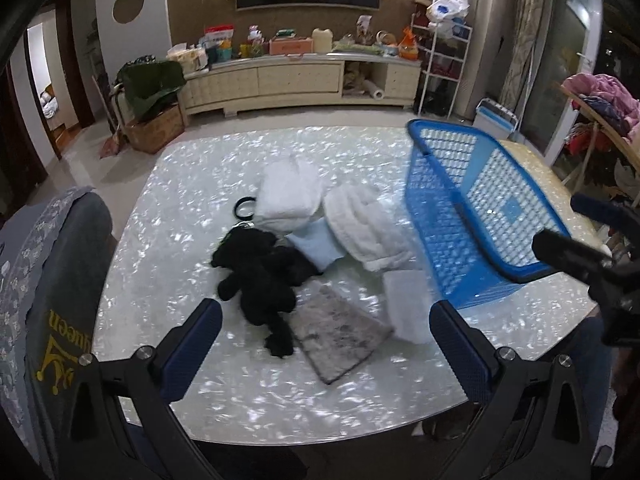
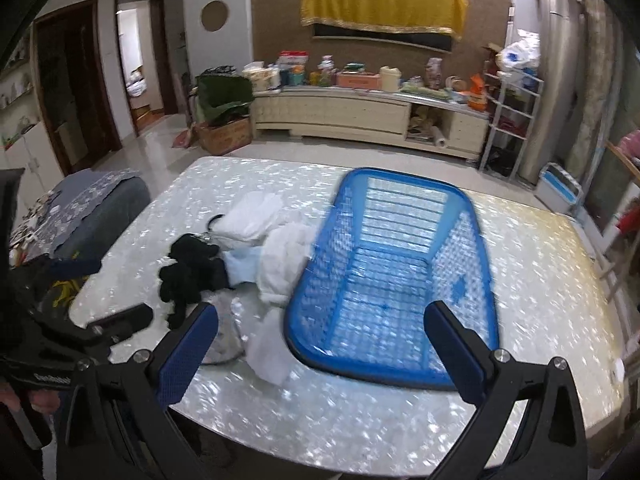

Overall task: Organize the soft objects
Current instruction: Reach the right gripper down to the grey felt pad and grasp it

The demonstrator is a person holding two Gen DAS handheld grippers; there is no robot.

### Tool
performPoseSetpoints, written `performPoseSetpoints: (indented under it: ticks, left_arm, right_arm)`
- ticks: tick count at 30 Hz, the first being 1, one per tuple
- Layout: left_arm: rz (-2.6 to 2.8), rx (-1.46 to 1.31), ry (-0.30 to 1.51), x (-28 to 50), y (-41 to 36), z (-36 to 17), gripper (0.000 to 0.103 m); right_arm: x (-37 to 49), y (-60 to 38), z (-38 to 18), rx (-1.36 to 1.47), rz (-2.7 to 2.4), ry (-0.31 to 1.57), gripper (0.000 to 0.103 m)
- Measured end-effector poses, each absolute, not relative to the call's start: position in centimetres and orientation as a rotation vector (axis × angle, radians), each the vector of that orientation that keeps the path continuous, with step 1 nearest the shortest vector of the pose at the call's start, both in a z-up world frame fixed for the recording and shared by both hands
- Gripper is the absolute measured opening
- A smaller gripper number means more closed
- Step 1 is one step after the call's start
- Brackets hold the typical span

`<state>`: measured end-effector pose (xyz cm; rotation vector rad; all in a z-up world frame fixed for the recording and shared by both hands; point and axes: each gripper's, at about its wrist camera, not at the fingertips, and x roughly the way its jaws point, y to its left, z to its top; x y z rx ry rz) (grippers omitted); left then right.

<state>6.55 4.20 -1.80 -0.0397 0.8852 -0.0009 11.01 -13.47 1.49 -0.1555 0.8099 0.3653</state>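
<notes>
At the far left of the left wrist view, a grey chair cover (image 1: pixel 60 280) was seen draped over a chair back, with yellow lettering and a crown printed on it; the letters were upside down and could not be read with certainty. A short white label on the left gripper (image 2: pixel 120 326), seen from the right wrist view, was too blurred to be read.

On the pearly white table (image 1: pixel 200 216) a pile of soft things was laid. A black hair band (image 1: pixel 243 208) was placed at the left, touching a folded white towel (image 1: pixel 286 196). A black plush toy (image 1: pixel 260 280) was sprawled in front of it, partly over a grey fuzzy mat (image 1: pixel 340 336). A pale blue cloth (image 1: pixel 316 246) was tucked between the toy and a fluffy white blanket (image 1: pixel 368 228). A thin white sheet (image 1: pixel 408 306) was leaned beside the blue basket (image 1: pixel 472 216), which was tilted and held nothing.

The left gripper (image 1: pixel 326 344) was spread wide and held nothing. The right gripper (image 2: pixel 320 344) was likewise released above the basket's near rim.
</notes>
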Motion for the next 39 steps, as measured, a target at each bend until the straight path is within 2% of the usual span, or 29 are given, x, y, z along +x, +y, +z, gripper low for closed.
performPoseSetpoints:
  ticks: [4,6,12,17,19,27,36,39]
  left_arm:
    - [0.022,-0.052,0.918,7.2,6.7,-2.6,0.103]
    - [0.039,-0.058,0.935,7.4,8.2,-3.2,0.103]
    - [0.073,-0.083,0.969,7.5,12.5,-4.7,0.103]
    - [0.092,-0.107,0.996,7.3,15.1,-6.2,0.103]
    - [0.091,-0.108,1.003,7.3,15.7,-6.9,0.103]
    - [0.081,-0.130,1.059,7.5,17.0,-9.9,0.103]
    - [0.056,-0.154,1.078,8.5,17.3,-11.8,0.103]
    - [0.048,-0.155,1.082,9.0,17.2,-12.1,0.103]
  right_arm:
    - [12.3,-10.5,1.3,-0.203,0.433,0.830,0.103]
    - [12.8,-9.2,1.1,-0.217,0.469,0.847,0.097]
    - [14.0,-4.2,-0.8,-0.311,0.562,0.917,0.088]
    - [14.6,-1.4,-3.1,-0.387,0.610,0.982,0.084]
    - [14.8,-0.4,-4.4,-0.415,0.628,1.012,0.083]
    - [15.4,2.2,-9.8,-0.515,0.646,1.156,0.069]
    - [17.2,1.8,-14.2,-0.498,0.623,1.285,0.062]
    - [17.7,1.8,-15.3,-0.491,0.629,1.319,0.052]
